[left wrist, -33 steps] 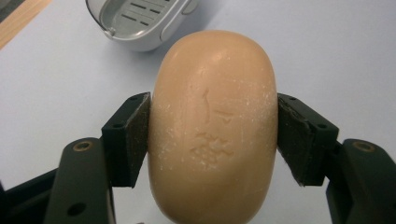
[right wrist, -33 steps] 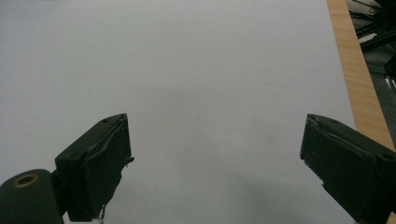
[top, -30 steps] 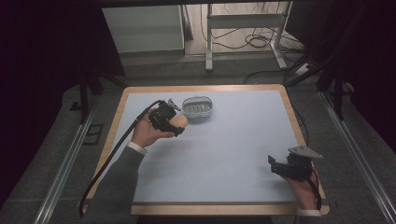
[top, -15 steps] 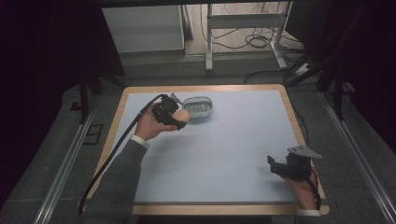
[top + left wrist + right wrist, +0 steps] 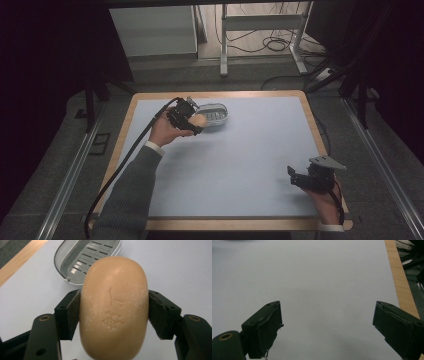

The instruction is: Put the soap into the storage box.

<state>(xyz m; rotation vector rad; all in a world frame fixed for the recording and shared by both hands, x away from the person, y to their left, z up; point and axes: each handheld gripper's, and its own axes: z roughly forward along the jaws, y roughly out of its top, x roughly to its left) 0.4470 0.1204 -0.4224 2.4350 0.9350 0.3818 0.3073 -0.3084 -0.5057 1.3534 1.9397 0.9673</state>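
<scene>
A pale blue mat [image 5: 235,160] covers the wood-edged table [image 5: 150,225]; cables and a metal frame lie on the dark floor at the frame's top. Upper left of centre, the left gripper [image 5: 192,122] clamps a tan soap bar [image 5: 113,307] just beside the grey soap dish [image 5: 215,114]. Lower right, the right gripper [image 5: 298,177] rests with jaws wide apart, nothing between them.

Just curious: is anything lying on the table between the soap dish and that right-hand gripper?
No; in the high view, bare table separates the soap dish and right gripper.
</scene>
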